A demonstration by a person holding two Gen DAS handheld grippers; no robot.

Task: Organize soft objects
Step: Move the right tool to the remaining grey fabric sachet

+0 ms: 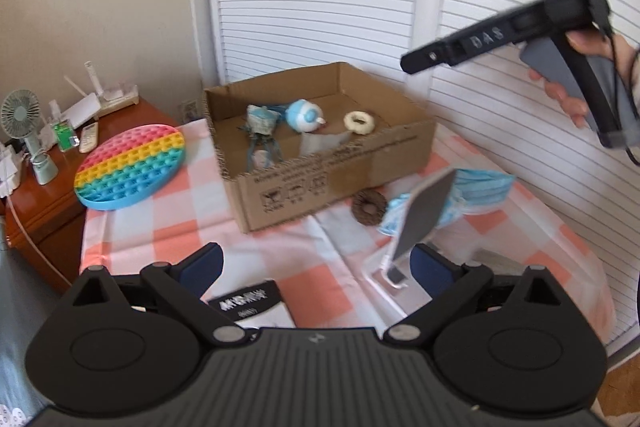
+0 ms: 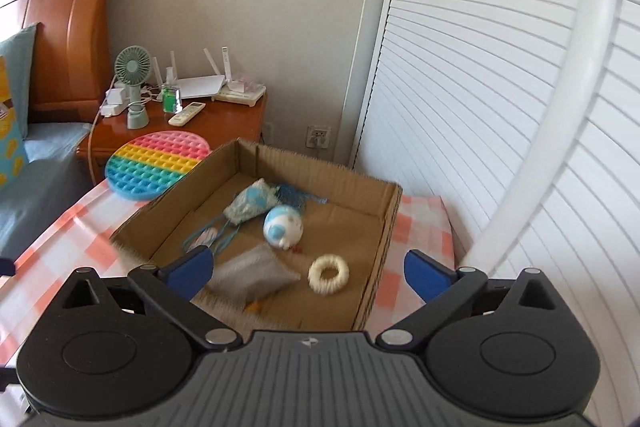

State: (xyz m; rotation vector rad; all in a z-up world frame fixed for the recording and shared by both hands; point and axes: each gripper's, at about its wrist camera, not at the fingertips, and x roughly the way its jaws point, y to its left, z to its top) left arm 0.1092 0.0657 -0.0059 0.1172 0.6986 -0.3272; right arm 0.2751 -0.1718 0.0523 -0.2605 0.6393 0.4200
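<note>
both claws stand apart and hold nothing: the right gripper (image 2: 308, 273) hangs above the cardboard box (image 2: 384, 247) at the centre of its own view, and the left gripper (image 1: 316, 267) hovers low over the checked cloth (image 1: 172, 203) at the bottom of its view. inside the box lie a white ring (image 2: 328, 274), a blue-and-white ball toy (image 2: 283, 227), a grey pouch (image 2: 252, 277) and a patterned fabric piece with strings (image 2: 250, 205). outside it, in the left view, a brown ring (image 1: 369, 207) rests just beside the box's front wall at lower centre, blue face masks (image 1: 476, 193) lie to its right, partly hidden behind a propped phone on a stand (image 1: 426, 215), and a rainbow pop pad (image 1: 132, 167) sits at centre left.

the step in hand looks like fetching another loose soft item. the brown ring seems the easiest: come down with the fingers straddling one side of the ring, close gently, and lift clear of the box wall before crossing over. the phone stand is close and may tip if brushed.
</note>
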